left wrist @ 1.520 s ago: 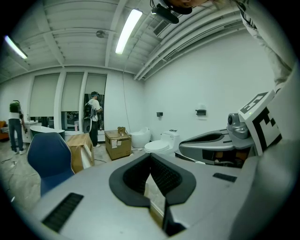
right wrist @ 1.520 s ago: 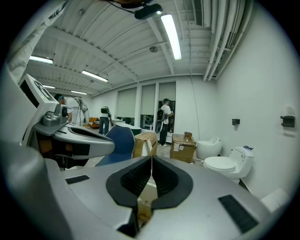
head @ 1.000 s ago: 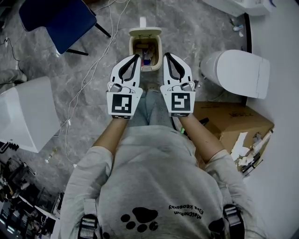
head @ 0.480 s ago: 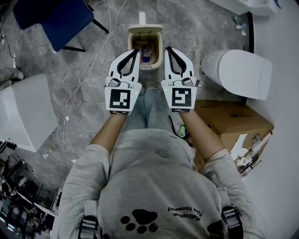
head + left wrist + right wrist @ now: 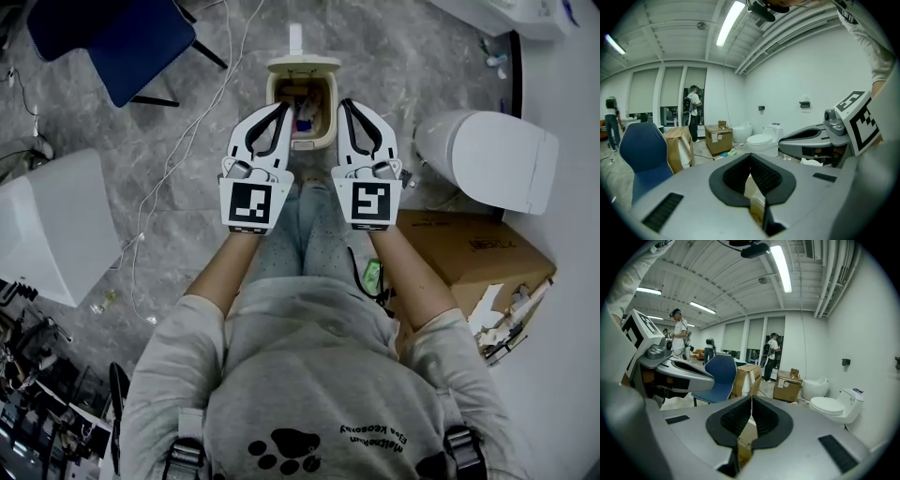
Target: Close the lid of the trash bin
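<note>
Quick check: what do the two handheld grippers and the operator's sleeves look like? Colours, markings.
The left gripper and right gripper match: pale white-grey tapered shells with black ribbed jaw pads around a black-lined opening. Each carries a cube with black-and-white square markers at its rear. The person wears a grey short-sleeved T-shirt, with the forearms uncovered.

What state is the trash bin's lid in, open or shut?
Open: the head view looks straight into the trash bin, with rubbish showing inside and nothing covering its mouth.
</note>
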Motion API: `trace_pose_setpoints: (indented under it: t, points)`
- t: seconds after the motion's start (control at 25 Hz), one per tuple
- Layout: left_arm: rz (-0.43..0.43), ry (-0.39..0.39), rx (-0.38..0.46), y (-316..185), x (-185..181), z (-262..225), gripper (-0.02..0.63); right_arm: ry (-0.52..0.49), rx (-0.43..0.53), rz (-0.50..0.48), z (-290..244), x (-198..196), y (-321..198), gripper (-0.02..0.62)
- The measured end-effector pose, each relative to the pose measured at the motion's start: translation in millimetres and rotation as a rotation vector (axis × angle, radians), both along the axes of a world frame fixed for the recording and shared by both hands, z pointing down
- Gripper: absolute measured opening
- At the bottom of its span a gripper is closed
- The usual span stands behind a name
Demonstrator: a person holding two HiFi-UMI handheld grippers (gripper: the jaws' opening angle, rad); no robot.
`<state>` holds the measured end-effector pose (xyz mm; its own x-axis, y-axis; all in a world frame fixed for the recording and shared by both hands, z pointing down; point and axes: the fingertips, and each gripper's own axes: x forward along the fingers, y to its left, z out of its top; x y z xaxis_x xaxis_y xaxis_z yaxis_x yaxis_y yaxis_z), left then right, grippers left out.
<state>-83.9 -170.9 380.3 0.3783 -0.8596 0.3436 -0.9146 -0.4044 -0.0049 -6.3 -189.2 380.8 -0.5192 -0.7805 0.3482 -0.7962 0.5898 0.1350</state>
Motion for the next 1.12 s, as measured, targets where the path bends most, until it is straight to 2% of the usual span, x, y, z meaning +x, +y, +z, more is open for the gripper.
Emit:
trace_pose_setpoints:
  t: [0.64, 1.12]
  points:
    - [0.003, -0.013, -0.012, -38.4, -12.1, 56.3, 0.02, 0.046, -0.022, -0.031, 61.1, -4.9, -40.0, 0.034]
    - [0.005, -0.021, -0.035, -63.2, -18.2, 90.1, 0.02, 0.017, -0.066, -0.055, 95.8, -11.4, -63.0, 0.034]
